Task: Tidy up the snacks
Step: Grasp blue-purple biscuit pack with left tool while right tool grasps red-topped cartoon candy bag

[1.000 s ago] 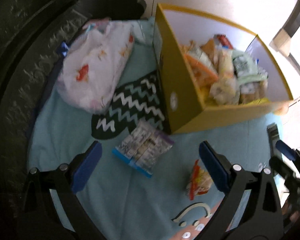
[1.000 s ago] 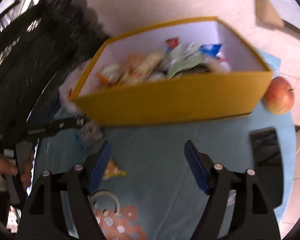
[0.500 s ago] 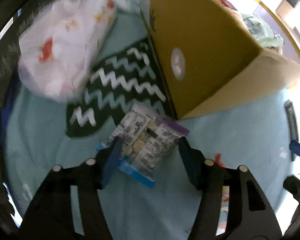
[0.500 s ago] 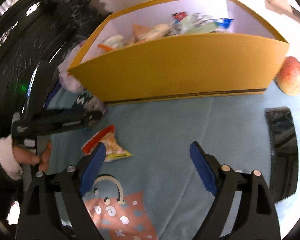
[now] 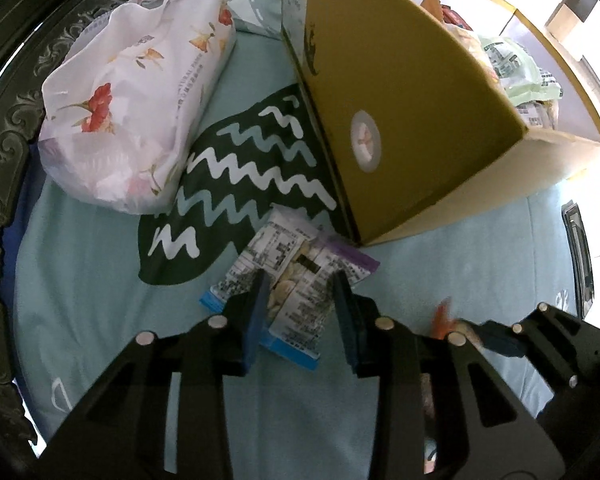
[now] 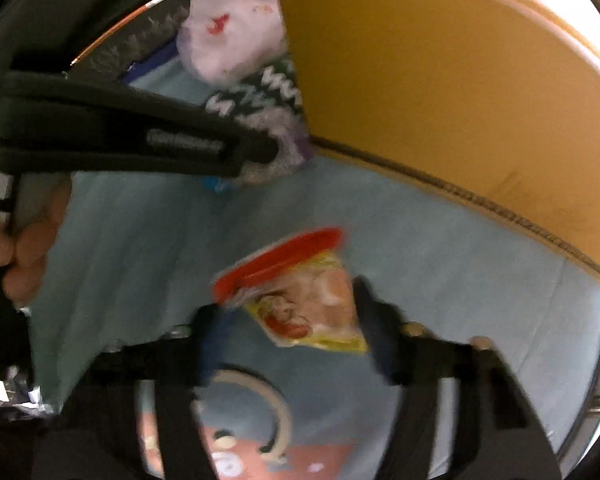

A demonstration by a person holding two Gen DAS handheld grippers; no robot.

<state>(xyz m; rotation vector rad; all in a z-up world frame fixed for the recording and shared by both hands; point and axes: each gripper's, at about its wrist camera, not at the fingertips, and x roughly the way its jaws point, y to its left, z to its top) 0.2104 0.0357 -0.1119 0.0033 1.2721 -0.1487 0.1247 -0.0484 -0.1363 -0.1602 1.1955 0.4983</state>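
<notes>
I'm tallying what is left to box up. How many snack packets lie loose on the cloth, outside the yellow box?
2. A white packet sits between the left tongs, near the box corner. A red-topped packet sits between the right tongs. Others may be hidden.

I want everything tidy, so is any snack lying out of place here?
Yes. Two packets lie on the blue cloth outside the yellow box: a purple-edged snack packet by its corner, and a red-topped snack packet in front.
</notes>
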